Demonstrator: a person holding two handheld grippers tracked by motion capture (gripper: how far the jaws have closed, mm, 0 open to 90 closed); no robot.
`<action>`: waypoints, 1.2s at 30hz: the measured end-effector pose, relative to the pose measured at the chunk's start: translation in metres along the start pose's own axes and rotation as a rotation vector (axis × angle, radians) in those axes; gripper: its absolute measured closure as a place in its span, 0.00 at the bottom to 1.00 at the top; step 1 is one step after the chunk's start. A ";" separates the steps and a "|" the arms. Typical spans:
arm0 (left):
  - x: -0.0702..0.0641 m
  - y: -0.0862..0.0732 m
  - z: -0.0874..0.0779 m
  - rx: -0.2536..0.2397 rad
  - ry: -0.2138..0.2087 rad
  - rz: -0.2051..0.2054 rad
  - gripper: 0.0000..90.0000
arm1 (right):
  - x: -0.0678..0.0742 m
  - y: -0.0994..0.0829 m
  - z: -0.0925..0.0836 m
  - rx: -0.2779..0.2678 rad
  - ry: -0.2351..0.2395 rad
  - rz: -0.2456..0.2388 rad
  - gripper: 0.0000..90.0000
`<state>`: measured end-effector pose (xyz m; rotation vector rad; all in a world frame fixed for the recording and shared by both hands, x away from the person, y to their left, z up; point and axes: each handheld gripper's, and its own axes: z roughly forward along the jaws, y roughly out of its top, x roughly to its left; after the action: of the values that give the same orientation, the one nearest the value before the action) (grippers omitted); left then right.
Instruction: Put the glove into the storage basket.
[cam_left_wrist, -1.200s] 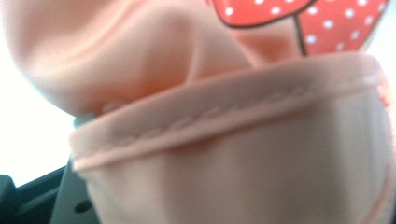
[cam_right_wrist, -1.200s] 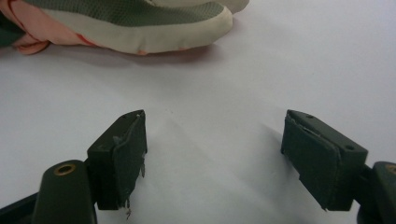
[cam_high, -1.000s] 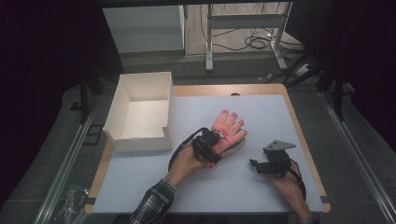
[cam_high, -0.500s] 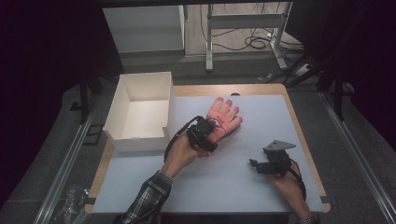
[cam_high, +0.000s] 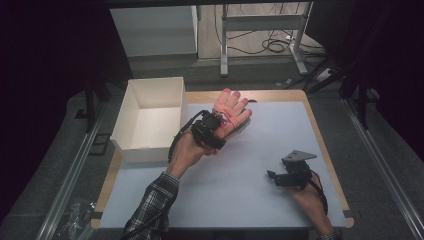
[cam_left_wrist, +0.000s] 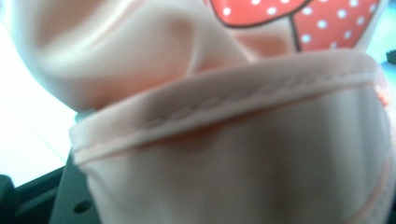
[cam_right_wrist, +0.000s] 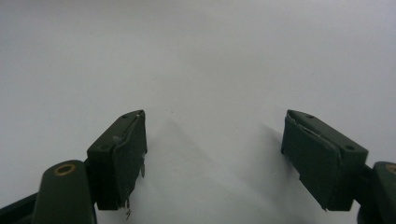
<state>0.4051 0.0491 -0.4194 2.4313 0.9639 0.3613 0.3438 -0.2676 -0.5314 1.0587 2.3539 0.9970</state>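
One glove (cam_high: 231, 110) clamped in left tool (cam_high: 216, 125).

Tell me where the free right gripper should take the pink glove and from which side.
Probably the fingertips of the glove, approached from the right. The left gripper is shut on the hemmed cuff, so the fingers fan out free toward the far edge, away from the white box. The right gripper is open.

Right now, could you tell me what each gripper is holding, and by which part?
The left gripper is shut on the pink glove, gripping it at the hemmed cuff end, opposite the glove's finger tips. The right gripper holds nothing; its fingers stand open.
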 end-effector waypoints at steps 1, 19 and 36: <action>0.003 0.001 -0.003 0.005 0.007 -0.001 0.40 | 0.000 0.000 0.000 0.000 0.000 0.000 0.25; 0.063 0.018 -0.049 -0.005 0.135 -0.180 0.40 | 0.000 0.000 0.000 -0.001 -0.001 0.001 0.25; 0.119 -0.013 -0.079 -0.001 0.259 -0.342 0.39 | 0.000 0.000 0.000 -0.002 -0.002 -0.001 0.25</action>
<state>0.4501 0.1673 -0.3530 2.1971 1.4621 0.5592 0.3439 -0.2675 -0.5315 1.0571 2.3515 0.9976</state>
